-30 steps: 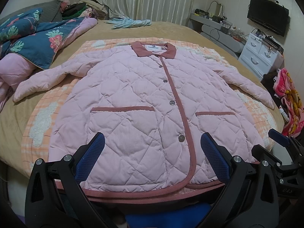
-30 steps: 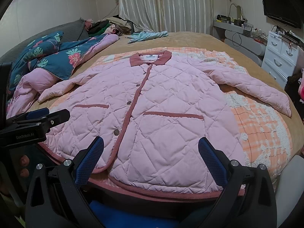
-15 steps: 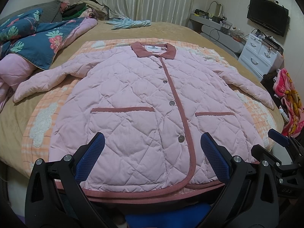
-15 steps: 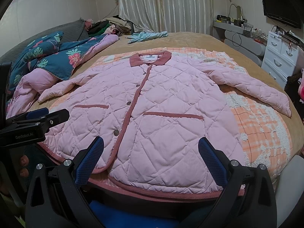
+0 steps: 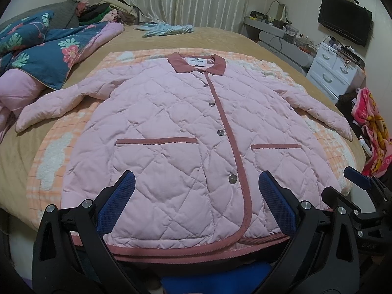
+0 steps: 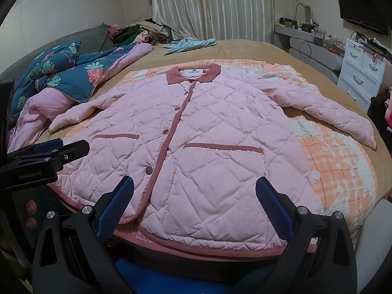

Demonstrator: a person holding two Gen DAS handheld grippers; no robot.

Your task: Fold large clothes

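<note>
Left claw [image 5: 196, 201] & right claw [image 6: 194, 202] both spread wide, nothing between the pads, hovering just above the hem of the pink quilted jacket [image 5: 186, 132]. Jacket lies flat, front up, buttoned, sleeves out to both sides, on an orange checked blanket [image 6: 338, 161] over the tan bed [image 5: 220, 39]. Left of it: floral duvet [image 5: 49, 58] bunched up, near the left sleeve. Further back a light blue garment [image 5: 166, 28], clothes pile [image 6: 144, 33], curtains [image 6: 213, 7]. Right side: white drawers [image 5: 335, 71], TV [image 5: 344, 23] on wall.
</note>
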